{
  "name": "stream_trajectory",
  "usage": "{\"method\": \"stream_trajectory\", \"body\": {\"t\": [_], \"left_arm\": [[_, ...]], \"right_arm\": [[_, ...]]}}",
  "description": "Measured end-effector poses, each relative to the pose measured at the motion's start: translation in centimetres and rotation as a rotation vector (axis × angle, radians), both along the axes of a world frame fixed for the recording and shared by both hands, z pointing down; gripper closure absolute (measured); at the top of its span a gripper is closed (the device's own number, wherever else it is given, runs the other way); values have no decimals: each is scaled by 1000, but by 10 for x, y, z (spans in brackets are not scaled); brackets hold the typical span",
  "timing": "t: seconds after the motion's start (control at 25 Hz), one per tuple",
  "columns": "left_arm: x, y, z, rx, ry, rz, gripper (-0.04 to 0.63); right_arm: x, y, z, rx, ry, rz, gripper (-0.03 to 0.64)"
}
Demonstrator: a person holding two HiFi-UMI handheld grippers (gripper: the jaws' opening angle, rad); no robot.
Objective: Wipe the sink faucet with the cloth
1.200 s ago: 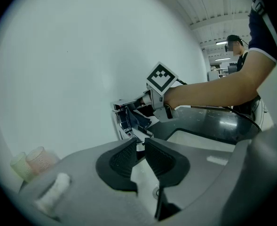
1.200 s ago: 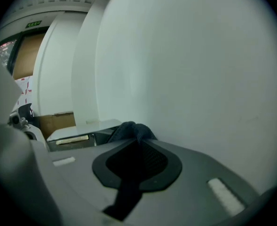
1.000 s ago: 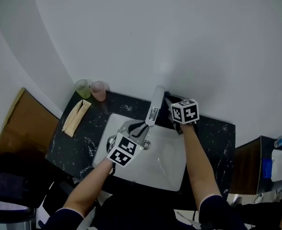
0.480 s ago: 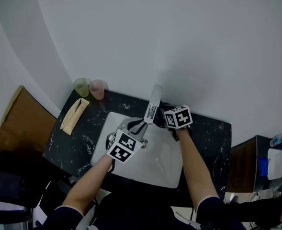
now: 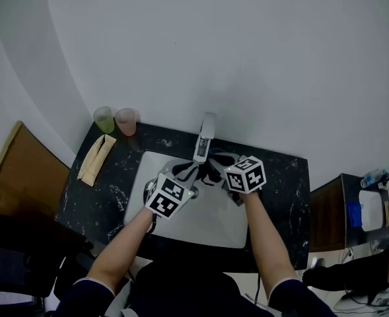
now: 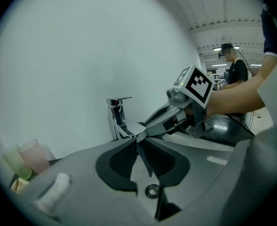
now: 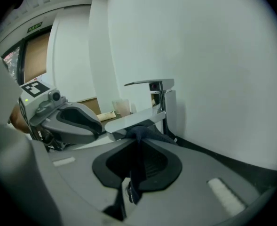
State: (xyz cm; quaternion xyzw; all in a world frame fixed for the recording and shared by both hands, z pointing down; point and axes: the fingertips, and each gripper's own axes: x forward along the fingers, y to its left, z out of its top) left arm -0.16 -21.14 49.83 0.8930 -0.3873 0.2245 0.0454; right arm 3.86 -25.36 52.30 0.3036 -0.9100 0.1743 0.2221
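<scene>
The chrome faucet [image 5: 205, 137] stands at the back of the white sink [image 5: 181, 220], its spout [image 7: 133, 120] reaching out over the basin. A dark cloth [image 7: 142, 132] lies under and against the spout's end. My right gripper [image 7: 137, 139] is shut on that cloth, and a strip of it hangs down between the jaws. My left gripper [image 6: 138, 139] comes from the other side with its tips just below the spout tip [image 6: 129, 129]. It is nearly closed on a dark wedge that looks like the same cloth. The tips of both grippers meet under the spout.
A green cup [image 5: 104, 119] and a pink cup [image 5: 125, 121] stand at the back left of the black marble counter [image 5: 286, 190], beside a folded beige towel [image 5: 92, 158]. The white wall rises close behind the faucet. A person [image 6: 232, 69] stands far off in the room.
My right gripper has slid with the cloth from near the faucet's base along the spout toward its tip and toward me. The left gripper has stayed by the spout tip.
</scene>
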Motion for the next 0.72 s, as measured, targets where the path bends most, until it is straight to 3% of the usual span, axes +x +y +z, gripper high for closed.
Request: {"method": "stream_trajectory", "body": {"t": [0.24,0.4,0.6,0.72], "left_arm": [[-4,33,16,-84,64,80,476],[6,48,23,-113,63,157,371],[9,49,-8,-21,108,159,334],[9,46,-43,81,130,176,334]], "right_arm": [[1,44,-6,5,-18,-10,587],[-6,68,-33,45,-72,-43,586],[-23,86,-88,128,-184,-93,586],[-37,96,-125,166,-256,-163,586]]}}
